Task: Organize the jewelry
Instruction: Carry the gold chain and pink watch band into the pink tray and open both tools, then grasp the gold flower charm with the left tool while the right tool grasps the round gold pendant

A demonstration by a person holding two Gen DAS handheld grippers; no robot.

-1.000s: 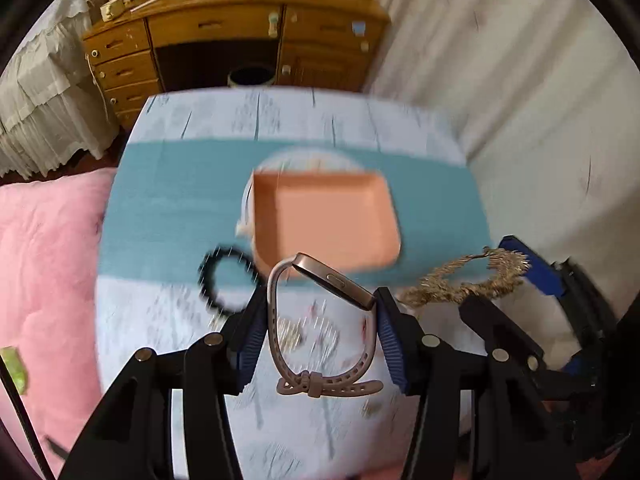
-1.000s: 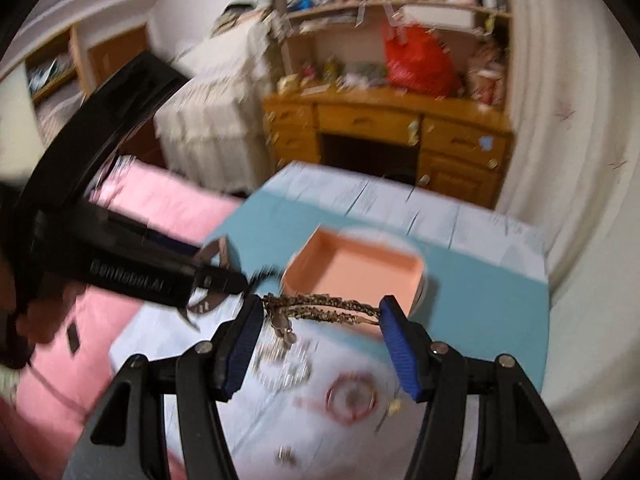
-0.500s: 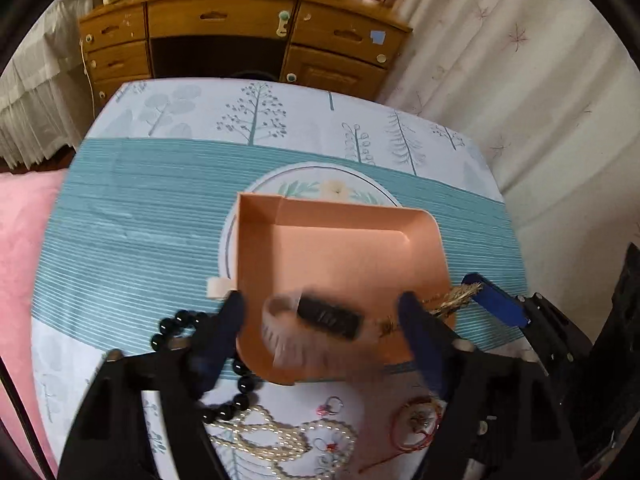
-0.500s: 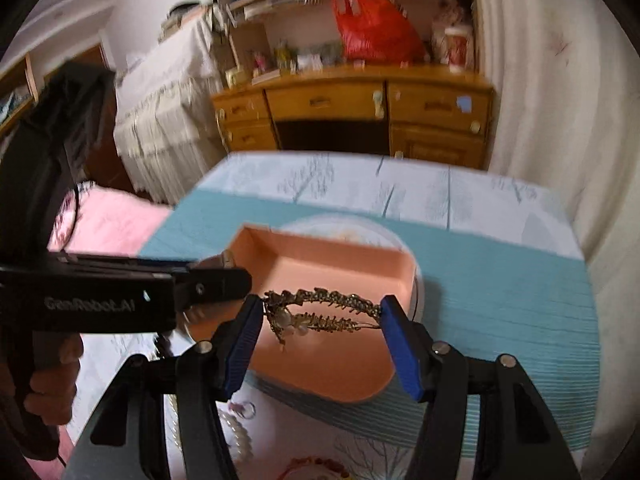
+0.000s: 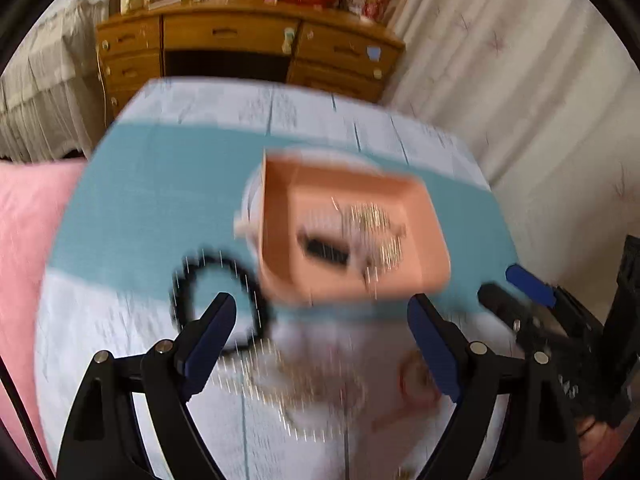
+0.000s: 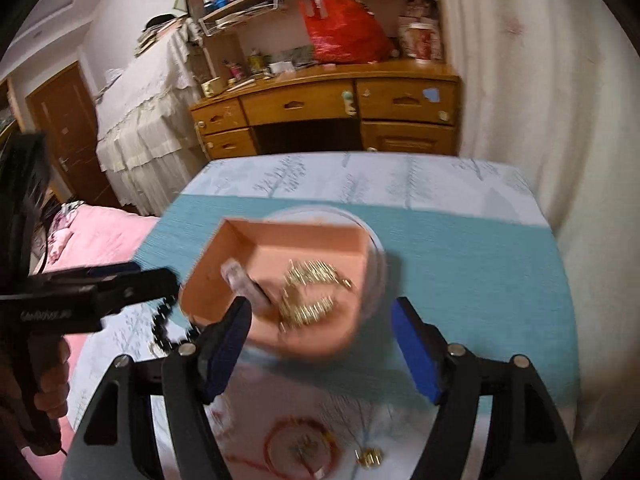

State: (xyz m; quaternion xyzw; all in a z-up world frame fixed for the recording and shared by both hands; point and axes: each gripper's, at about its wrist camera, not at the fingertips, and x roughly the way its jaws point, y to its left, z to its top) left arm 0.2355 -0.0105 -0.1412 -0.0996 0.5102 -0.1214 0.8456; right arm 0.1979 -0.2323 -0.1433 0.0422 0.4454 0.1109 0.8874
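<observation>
An orange tray [image 5: 280, 208] [image 6: 256, 240] sits mid-table. A pink-strapped watch [image 5: 326, 250] [image 6: 244, 284] and a gold bracelet [image 5: 376, 232] [image 6: 312, 292] lie inside it. My left gripper [image 5: 322, 340] is open and empty, just in front of the tray. My right gripper [image 6: 324, 344] is open and empty at the tray's near edge. A black bead bracelet [image 5: 192, 280] [image 6: 160, 324] lies left of the tray. The left wrist view is blurred.
A pearl necklace [image 5: 304, 392], a red string bracelet [image 6: 300, 448] and small gold earrings [image 6: 370, 458] lie on the near part of the table. A pink bed [image 5: 28, 232] is to the left, a wooden desk [image 6: 320, 116] beyond, a curtain on the right.
Both grippers opened: the watch and the gold bracelet dropped into the orange tray. Both grippers then pulled back from the tray toward the near side.
</observation>
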